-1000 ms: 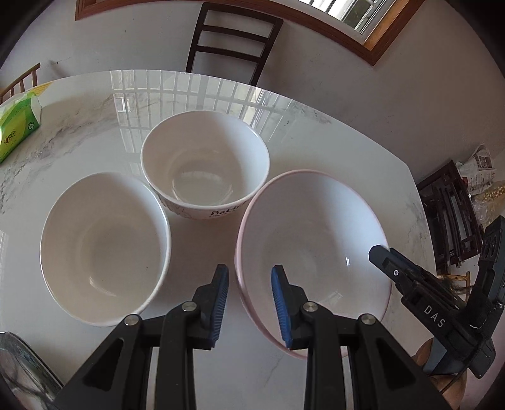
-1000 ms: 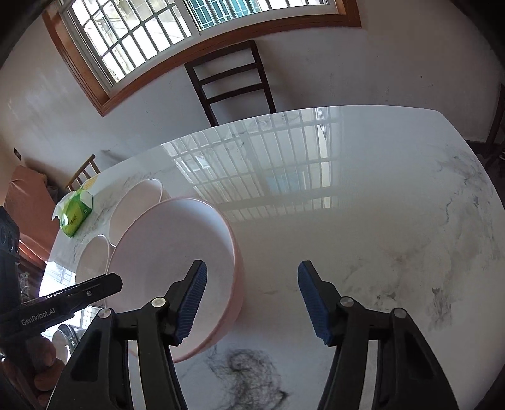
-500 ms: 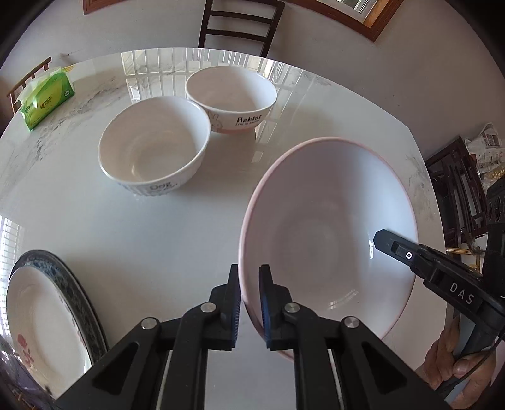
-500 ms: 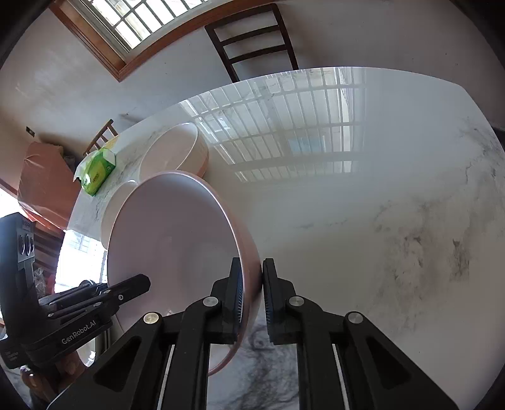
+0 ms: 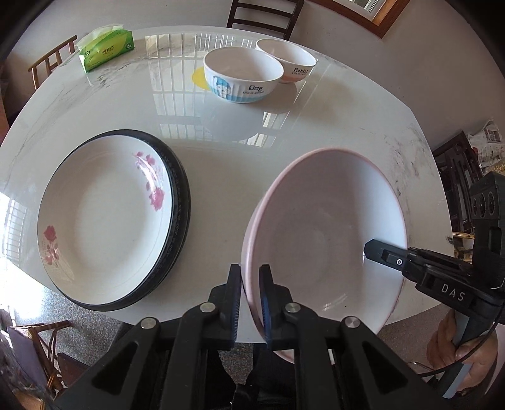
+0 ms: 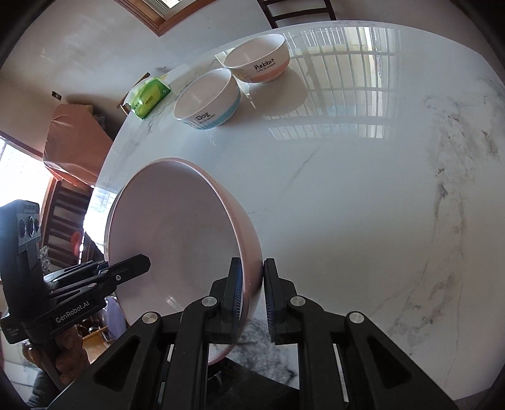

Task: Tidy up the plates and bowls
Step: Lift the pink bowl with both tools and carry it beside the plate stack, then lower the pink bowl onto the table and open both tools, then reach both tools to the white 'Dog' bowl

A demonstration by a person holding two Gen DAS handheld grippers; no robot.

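Observation:
A large pink-rimmed bowl [image 5: 322, 233] hangs above the near edge of the marble table [image 5: 221, 151], held from both sides. My left gripper [image 5: 249, 296] is shut on its left rim. My right gripper [image 6: 251, 287] is shut on the opposite rim of the pink-rimmed bowl [image 6: 176, 239]; that right gripper [image 5: 372, 249] reaches in from the right in the left wrist view. A stack of plates [image 5: 104, 217], white with red flowers on top and dark-rimmed below, lies at the near left. The "Dog" bowl [image 5: 241, 74] and the "Rabbit" bowl [image 5: 288, 60] stand together at the far side.
A green tissue pack [image 5: 105, 49] sits at the far left corner of the table. Dark wooden chairs [image 5: 262, 14] stand beyond the far edge. A person's hand [image 5: 464, 343] holds the right gripper's handle at the lower right. Dark furniture [image 5: 457, 176] stands right of the table.
Both grippers closed on the pink-rimmed bowl's rim and carried it back toward the near table edge. The two small bowls now lie far away, and the plate stack has come fully into view.

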